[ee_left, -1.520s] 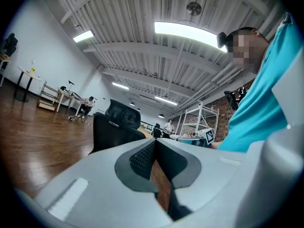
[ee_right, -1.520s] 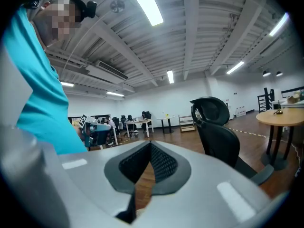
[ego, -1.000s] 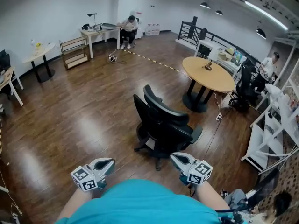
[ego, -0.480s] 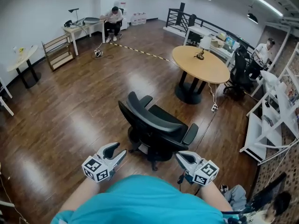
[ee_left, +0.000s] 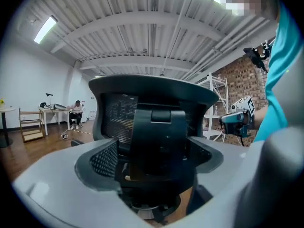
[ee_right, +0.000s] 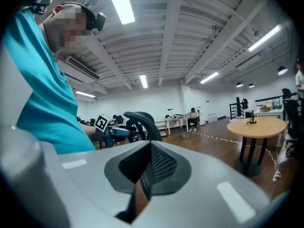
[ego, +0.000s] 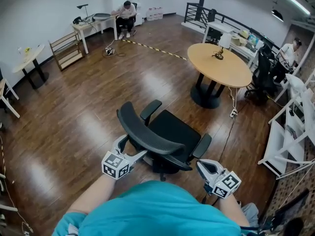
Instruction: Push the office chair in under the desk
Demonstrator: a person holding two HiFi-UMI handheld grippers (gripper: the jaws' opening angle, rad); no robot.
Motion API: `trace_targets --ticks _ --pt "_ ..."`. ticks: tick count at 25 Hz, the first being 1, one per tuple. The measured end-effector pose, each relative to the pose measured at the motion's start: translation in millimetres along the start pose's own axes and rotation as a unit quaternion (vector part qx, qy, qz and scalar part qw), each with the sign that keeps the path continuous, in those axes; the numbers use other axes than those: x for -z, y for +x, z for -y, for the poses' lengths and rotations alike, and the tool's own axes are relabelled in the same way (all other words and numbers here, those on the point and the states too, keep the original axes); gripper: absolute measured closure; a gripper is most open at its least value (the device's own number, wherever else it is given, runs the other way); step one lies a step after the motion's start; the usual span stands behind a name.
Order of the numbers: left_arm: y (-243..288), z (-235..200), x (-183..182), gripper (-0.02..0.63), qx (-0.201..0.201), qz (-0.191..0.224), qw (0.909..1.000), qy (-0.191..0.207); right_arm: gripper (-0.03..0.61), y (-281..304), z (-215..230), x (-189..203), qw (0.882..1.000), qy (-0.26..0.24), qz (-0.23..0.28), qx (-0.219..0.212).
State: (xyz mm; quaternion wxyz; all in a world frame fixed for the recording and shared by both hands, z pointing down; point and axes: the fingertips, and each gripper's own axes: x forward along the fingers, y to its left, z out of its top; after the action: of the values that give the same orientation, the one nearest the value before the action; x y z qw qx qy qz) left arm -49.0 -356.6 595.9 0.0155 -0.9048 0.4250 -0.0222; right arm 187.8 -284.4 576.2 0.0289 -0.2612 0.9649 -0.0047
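Office chair [ego: 165, 136] sits on open wood floor [ego: 83, 117], backrest toward the person. Left gripper [ego: 131, 149] is at the chair's backrest, jaws wide apart with the back spine between them; contact unclear. Right gripper [ego: 203, 166] is just beside the chair's armrest, jaws together, empty. Chair base is mostly hidden under the seat.

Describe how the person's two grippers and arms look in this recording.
The left gripper and the right gripper match: pale grey tapered jaws lined with dark mesh-textured pads, a teal body, and a white cube printed with black square markers. The person wears a teal shirt with short sleeves.
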Motion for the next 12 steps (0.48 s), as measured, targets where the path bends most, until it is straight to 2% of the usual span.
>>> trace_targets --ticks 3,5,12 --pt "7.5 0.9 -5.6 0.211 0.012 -0.001 0.9997 0.023 0.578 2.5 9.3 4.3 1.000 0.005 -0.003 0.007" --pt "8.2 2.9 -7.8 0.293 0.024 0.002 0.9988 0.044 0.578 9.4 12.6 5.9 1.000 0.003 -0.004 0.015" --pt "5.0 -9.1 0.9 0.291 0.049 -0.017 0.9974 0.050 0.578 24.6 12.1 9.8 0.998 -0.007 -0.004 0.058"
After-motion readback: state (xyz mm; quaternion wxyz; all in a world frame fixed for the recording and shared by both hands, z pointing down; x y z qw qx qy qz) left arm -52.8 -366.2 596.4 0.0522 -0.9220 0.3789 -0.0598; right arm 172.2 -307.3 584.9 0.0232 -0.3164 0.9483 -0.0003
